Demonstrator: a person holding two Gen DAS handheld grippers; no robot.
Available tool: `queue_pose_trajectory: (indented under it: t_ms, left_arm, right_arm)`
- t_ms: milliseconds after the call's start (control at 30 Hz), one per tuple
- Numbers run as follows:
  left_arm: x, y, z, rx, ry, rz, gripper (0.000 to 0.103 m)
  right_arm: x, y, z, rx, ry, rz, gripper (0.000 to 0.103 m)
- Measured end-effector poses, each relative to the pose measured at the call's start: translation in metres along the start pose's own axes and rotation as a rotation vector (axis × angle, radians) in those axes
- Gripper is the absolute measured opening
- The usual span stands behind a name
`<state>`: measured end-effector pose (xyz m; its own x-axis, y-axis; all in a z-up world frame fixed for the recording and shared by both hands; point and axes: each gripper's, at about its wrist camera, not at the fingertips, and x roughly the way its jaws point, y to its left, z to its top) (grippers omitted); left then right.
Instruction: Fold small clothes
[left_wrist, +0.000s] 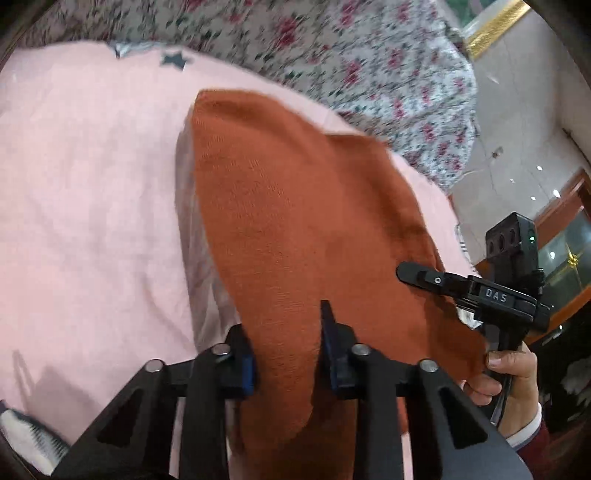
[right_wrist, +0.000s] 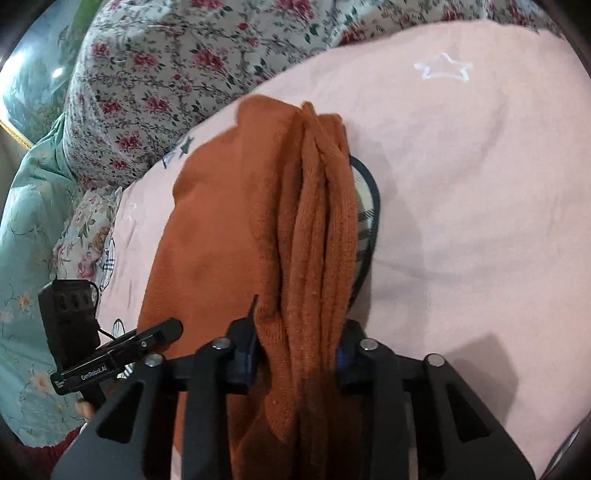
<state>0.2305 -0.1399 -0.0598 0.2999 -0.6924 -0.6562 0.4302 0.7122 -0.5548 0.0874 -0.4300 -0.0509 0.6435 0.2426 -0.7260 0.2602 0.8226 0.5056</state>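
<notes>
A rust-orange knit garment (left_wrist: 295, 206) lies on a pink sheet (left_wrist: 92, 184). In the left wrist view my left gripper (left_wrist: 286, 332) has the garment's near edge filling the gap between its fingers, which are closed on the cloth. My right gripper (right_wrist: 299, 332) is shut on a bunch of several folds of the same orange garment (right_wrist: 236, 229). Each gripper shows in the other's view: the right gripper (left_wrist: 417, 275) at the garment's right edge, held by a hand (left_wrist: 513, 373), and the left gripper (right_wrist: 162, 330) at its left edge.
A plaid piece with dark trim (right_wrist: 369, 206) peeks out under the orange folds. A floral quilt (left_wrist: 369, 55) is heaped behind the pink sheet (right_wrist: 461, 184). Teal floral bedding (right_wrist: 29, 221) lies far left. Wooden furniture (left_wrist: 565, 221) stands beyond the bed's edge.
</notes>
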Motion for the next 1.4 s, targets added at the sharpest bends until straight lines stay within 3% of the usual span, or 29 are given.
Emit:
queue_pose_trajectory:
  t_ms: [133,267,567,767,900,1067,1200,1300,1400]
  left_arm:
    - [-0.048,-0.009,-0.01,0.065,-0.053,0.034,0.024]
    - [-0.116,0.003,-0.034,0.1,-0.103,0.093,0.024]
    - [-0.221,0.042,-0.098,0.091,-0.166,0.21,0.024]
    - [-0.223,0.081,-0.143,0.012,-0.122,0.24,0.025]
    - [-0.216,0.094,-0.156,-0.03,-0.104,0.229,0.038]
    - [-0.231,0.102,-0.154,-0.049,-0.13,0.22,0.059]
    - [-0.24,0.115,-0.143,-0.097,-0.157,0.22,0.06]
    - [-0.239,0.125,-0.135,-0.134,-0.158,0.244,0.06]
    - [-0.234,0.131,-0.133,-0.157,-0.154,0.252,0.061]
  right_arm:
    - [-0.012,0.032,-0.011,-0.016,-0.025,0.063,0.028]
    - [-0.006,0.089,-0.036,-0.095,-0.016,0.13,0.027]
    - [0.027,0.173,-0.088,-0.186,0.021,0.268,0.027]
    - [0.05,0.178,-0.117,-0.202,0.073,0.212,0.026]
    - [0.059,0.159,-0.128,-0.131,0.083,0.189,0.028]
    - [0.044,0.158,-0.128,-0.131,0.06,0.15,0.036]
    - [0.018,0.16,-0.11,-0.121,-0.044,0.126,0.039]
    - [0.015,0.168,-0.094,-0.129,-0.063,0.157,0.038]
    - [0.031,0.182,-0.083,-0.171,-0.037,0.161,0.026]
